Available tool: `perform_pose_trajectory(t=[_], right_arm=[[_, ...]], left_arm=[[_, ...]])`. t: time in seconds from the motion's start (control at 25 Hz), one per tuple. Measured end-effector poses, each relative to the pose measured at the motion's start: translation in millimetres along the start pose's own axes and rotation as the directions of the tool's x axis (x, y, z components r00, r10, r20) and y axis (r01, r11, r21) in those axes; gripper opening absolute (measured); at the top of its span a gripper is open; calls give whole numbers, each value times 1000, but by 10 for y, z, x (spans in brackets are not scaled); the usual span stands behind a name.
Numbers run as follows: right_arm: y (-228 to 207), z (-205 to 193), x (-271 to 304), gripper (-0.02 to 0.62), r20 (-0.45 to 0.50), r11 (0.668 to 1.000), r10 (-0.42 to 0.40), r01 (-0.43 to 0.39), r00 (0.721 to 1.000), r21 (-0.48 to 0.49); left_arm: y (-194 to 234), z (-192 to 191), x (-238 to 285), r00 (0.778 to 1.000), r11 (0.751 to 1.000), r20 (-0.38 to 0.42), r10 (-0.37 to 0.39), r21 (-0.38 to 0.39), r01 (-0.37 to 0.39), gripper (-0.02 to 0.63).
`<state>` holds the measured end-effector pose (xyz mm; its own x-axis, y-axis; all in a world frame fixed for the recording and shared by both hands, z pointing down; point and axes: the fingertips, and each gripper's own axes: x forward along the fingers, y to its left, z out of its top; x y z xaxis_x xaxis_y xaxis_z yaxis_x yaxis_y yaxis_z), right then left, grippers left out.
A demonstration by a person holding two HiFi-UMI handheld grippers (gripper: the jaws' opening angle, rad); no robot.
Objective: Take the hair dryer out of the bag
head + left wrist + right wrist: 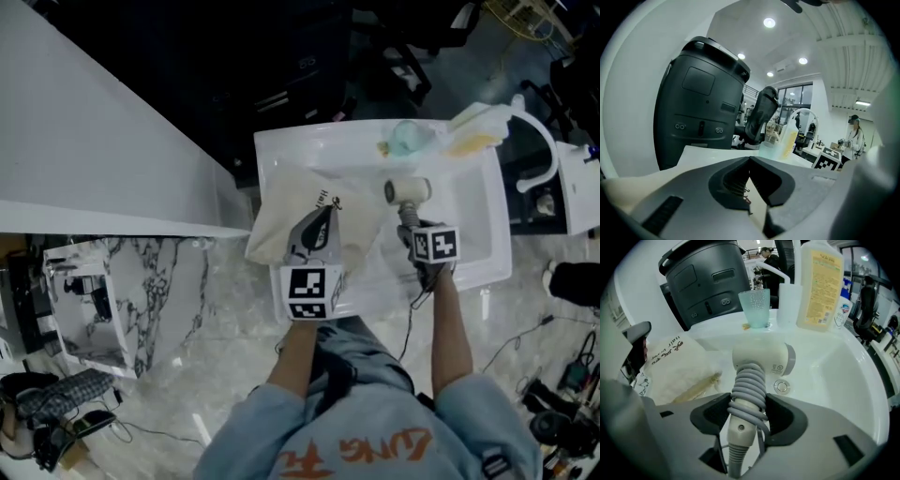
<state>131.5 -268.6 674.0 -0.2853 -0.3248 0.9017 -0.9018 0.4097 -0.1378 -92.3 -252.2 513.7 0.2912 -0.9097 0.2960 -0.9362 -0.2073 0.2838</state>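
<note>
Hair dryer (761,359) is clear of the bag (281,211), gripped by its cord-wrapped handle in the right tongs (749,416) over the sink (478,216). Left tongs (751,161) are pinched shut on the cloth. Probably best lowered slowly, cord kept untangled.

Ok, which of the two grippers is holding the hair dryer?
The right gripper: its fingers clamp the hair dryer by its cord-wrapped handle. The left gripper is shut on the edge of the bag instead.
</note>
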Motion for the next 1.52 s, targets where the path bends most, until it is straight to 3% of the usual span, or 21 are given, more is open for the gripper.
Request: perform_pose_trajectory(t=[0.4,0.76,0.92,1.08,1.32,1.52], right_arm=[[-69,-129,402,235,-121,999,-42,43,992,0],[-171,-213,677,235,-180,996,-78,83,981,17],[-180,-206,731,236,-191,996,-91,90,977,-13],[-220,-245,770,236,-187,997,-71,73,980,6],[-293,-347,802,239,-246,997,-75,78,966,3],[-302,-456,854,244,-289,997,-78,71,954,-36]], left_arm=[[315,-52,293,999,989,-8,-44,-138,43,2],[281,-170,437,986,969,-39,-165,-195,154,2],[302,-214,465,972,944,-38,-232,-248,216,2],[324,-256,466,974,947,-53,-219,-254,199,2],[268,-185,416,988,979,-70,-137,-162,125,2],[209,-138,309,997,990,-44,-58,-132,52,2]])
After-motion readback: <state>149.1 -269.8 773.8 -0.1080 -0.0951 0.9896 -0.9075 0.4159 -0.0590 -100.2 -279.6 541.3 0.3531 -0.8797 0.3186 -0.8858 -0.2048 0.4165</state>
